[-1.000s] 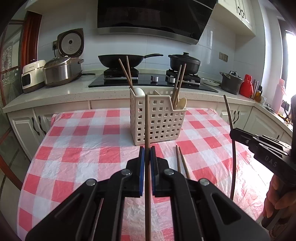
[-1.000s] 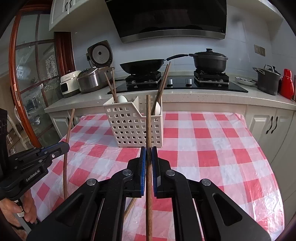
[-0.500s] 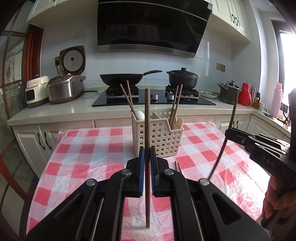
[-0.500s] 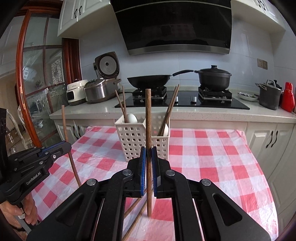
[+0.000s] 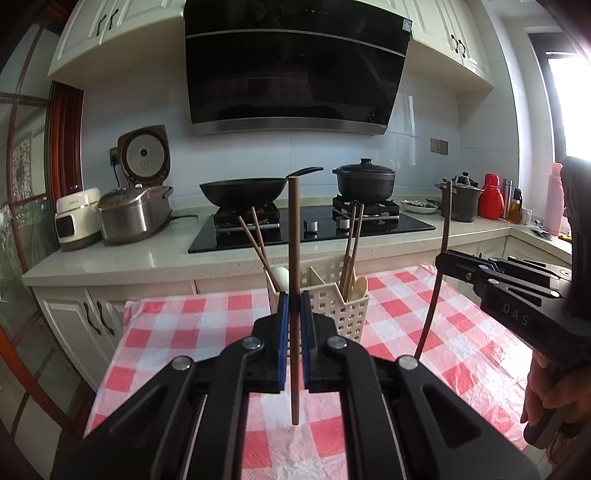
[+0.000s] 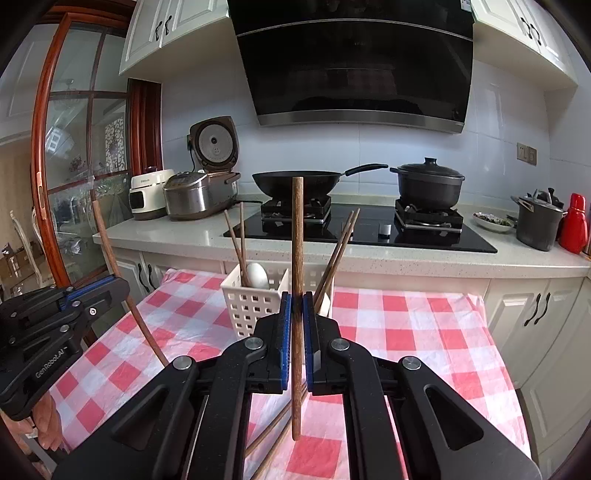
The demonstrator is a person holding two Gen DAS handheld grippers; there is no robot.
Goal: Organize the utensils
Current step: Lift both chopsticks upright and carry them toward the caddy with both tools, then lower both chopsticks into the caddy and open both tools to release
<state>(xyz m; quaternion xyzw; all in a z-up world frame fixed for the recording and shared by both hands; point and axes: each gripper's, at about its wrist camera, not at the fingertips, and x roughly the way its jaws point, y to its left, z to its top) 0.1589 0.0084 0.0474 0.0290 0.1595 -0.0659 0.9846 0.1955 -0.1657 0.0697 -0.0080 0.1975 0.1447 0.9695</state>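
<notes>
The left gripper and right gripper each pinch one upright brown wooden chopstick. The white perforated plastic basket at twelve o'clock already holds several (two chopsticks remain on the red-checked tablecloth).

Wood chopstick; plastic basket; glossy tablecloth.

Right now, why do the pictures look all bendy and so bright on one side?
Left wrist view: the fisheye lens curves the cabinets, and the window glares white at the right edge. Right wrist view: same bending, the door frame bows, dark corners, light more even.
</notes>
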